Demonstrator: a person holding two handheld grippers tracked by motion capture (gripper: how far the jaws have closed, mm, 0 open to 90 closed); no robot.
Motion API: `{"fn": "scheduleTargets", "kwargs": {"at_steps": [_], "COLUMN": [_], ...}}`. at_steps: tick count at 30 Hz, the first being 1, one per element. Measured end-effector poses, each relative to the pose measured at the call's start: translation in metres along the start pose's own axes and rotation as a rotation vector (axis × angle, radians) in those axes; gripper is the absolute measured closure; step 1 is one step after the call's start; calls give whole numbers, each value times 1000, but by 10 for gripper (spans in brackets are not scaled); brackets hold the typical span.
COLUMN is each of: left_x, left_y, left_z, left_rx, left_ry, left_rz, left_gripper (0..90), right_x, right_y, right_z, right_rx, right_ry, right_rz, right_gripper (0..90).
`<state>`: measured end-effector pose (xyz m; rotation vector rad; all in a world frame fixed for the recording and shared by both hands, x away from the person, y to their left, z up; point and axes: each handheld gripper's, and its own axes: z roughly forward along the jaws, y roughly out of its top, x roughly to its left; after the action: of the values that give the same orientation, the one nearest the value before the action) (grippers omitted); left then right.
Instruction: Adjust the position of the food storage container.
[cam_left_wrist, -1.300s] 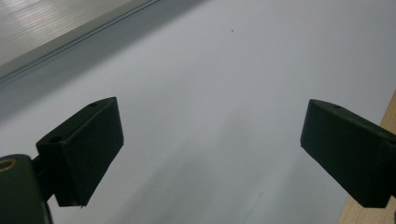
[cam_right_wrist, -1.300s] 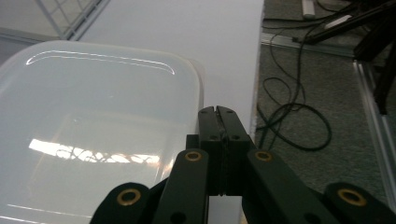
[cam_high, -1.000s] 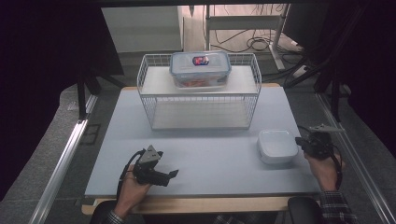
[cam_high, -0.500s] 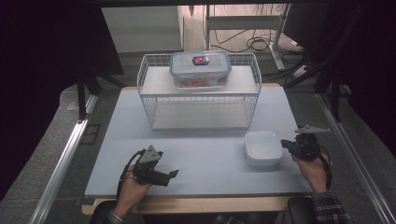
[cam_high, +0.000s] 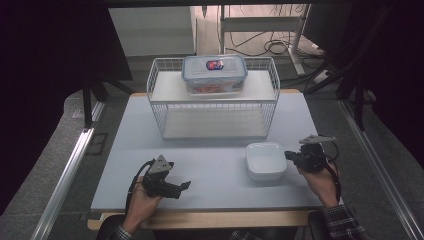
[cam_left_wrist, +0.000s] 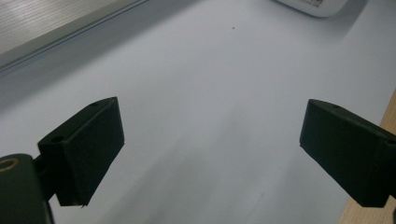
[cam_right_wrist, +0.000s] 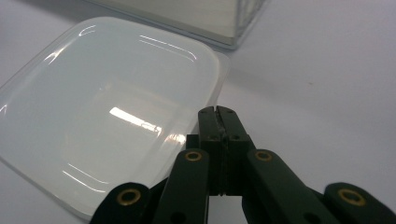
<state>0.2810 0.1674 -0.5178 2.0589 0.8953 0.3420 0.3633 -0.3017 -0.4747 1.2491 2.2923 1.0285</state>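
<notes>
Fingers pressed together, the right gripper (cam_high: 291, 156) has pushed the white container (cam_high: 266, 160) leftward across the worktop (cam_high: 215, 165) toward the wire rack (cam_high: 214, 102) (left gripper (cam_high: 184, 186) resting spread, idle), so the push looks partway done, the container now just before the rack's right corner.

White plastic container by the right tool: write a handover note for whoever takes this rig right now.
Right tool: jaws shut, tips at the edge of the white rounded-square plastic container; whether they pinch its rim is unclear.
Left tool: open, nothing between its jaws, resting near the front left of the pale grey table.
The container lies on the table in front of the white wire rack. A clear lidded food box sits on the rack's top shelf; the lower shelf is bare.
Done: the container has been slid leftward, toward the table's middle.
Left: probably finishing that move; the goal spot is not evident.
</notes>
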Motion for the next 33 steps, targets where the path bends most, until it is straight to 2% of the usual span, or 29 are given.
{"fn": "scheduleTargets", "kwargs": {"at_steps": [3,11,16,17,18,21,23,26,33], "left_x": [0,0,0,0,0,0,0,0,-1], "left_y": [0,0,0,0,0,0,0,0,0], "left_z": [0,1,1,1,1,2,2,2,2], "left_rx": [1,7,15,15,15,21,22,23,23], "left_ry": [-1,-3,-2,-2,-2,-2,-2,-3,-7], "left_rz": [0,-3,0,-3,-3,-1,0,-2,3], "left_gripper": [62,62,63,63,63,64,64,64,64], "right_x": [6,38,50,58,58,70,73,86,103], "right_y": [2,10,13,14,14,17,17,18,21], "right_z": [3,16,20,23,23,28,29,32,39], "right_rx": [2,11,15,13,13,15,14,11,-3], "right_ry": [19,100,140,162,162,197,202,228,255], "right_rz": [-16,-74,-92,-103,-103,-118,-116,-135,-153], "right_gripper": [894,895,894,894,894,893,893,893,893]}}
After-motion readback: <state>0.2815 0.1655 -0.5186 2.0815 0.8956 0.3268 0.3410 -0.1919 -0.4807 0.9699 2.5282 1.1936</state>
